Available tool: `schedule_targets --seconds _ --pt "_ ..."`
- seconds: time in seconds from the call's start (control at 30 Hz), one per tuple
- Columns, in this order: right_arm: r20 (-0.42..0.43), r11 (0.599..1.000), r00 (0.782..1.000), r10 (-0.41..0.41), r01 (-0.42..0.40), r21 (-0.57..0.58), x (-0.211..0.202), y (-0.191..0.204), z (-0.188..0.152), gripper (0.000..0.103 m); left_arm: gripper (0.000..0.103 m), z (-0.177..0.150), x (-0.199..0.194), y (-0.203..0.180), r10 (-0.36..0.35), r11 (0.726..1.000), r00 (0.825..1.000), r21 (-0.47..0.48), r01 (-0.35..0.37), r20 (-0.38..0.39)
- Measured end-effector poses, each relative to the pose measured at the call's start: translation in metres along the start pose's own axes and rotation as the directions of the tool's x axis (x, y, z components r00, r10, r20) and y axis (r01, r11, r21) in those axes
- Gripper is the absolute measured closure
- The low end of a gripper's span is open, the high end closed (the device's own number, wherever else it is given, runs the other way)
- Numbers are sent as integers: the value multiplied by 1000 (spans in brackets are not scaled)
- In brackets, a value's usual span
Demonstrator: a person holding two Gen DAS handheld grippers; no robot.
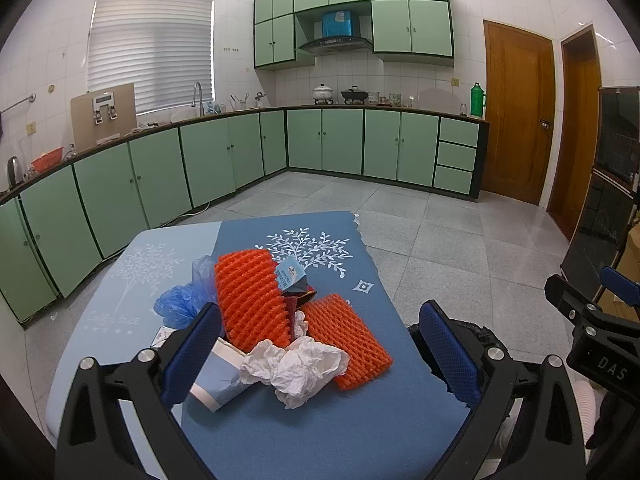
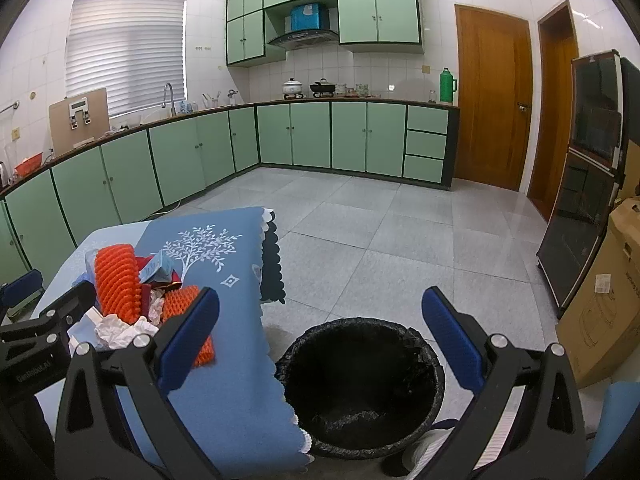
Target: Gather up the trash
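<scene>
Your left wrist view looks down across the blue tree-print tablecloth (image 1: 320, 420), close over it. Your right wrist view sits beside it, above the black-lined round bin (image 2: 360, 380). Both share the green kitchen cabinets (image 1: 344, 140).

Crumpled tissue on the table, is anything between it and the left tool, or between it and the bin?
Nothing visible blocks either path. The tissue lies at the near edge of the pile, right ahead of the open left tool. The bin stands on the floor beside the table, its mouth open and uncovered.
</scene>
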State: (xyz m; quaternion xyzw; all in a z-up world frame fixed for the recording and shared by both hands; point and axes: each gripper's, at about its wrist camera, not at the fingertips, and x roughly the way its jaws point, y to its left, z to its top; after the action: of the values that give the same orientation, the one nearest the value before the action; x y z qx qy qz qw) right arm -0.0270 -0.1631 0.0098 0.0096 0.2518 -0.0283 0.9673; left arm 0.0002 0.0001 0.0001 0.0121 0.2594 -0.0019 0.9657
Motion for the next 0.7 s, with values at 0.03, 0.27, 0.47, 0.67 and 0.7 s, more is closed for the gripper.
schedule_targets --seconds 0.03,0.27,0.47,0.67,0.7 --pt "0 1000 1000 -1 1 0 3 -3 0 5 6 0 0 0 0 1000 1000 0 0 0" --pt "1 1000 1000 -1 1 -2 4 0 -3 5 6 0 0 0 1 1000 1000 0 -1 1" --pt "0 1000 1000 -2 2 -1 4 0 -3 5 6 0 0 1 1 1000 1000 0 -1 0" --pt "1 1000 1000 -1 1 -2 5 2 -4 5 6 -1 1 1 2 1000 1000 0 -2 1" --pt "1 1000 1000 -2 2 -2 6 2 -3 5 6 -1 1 1 2 1000 1000 0 -2 1"
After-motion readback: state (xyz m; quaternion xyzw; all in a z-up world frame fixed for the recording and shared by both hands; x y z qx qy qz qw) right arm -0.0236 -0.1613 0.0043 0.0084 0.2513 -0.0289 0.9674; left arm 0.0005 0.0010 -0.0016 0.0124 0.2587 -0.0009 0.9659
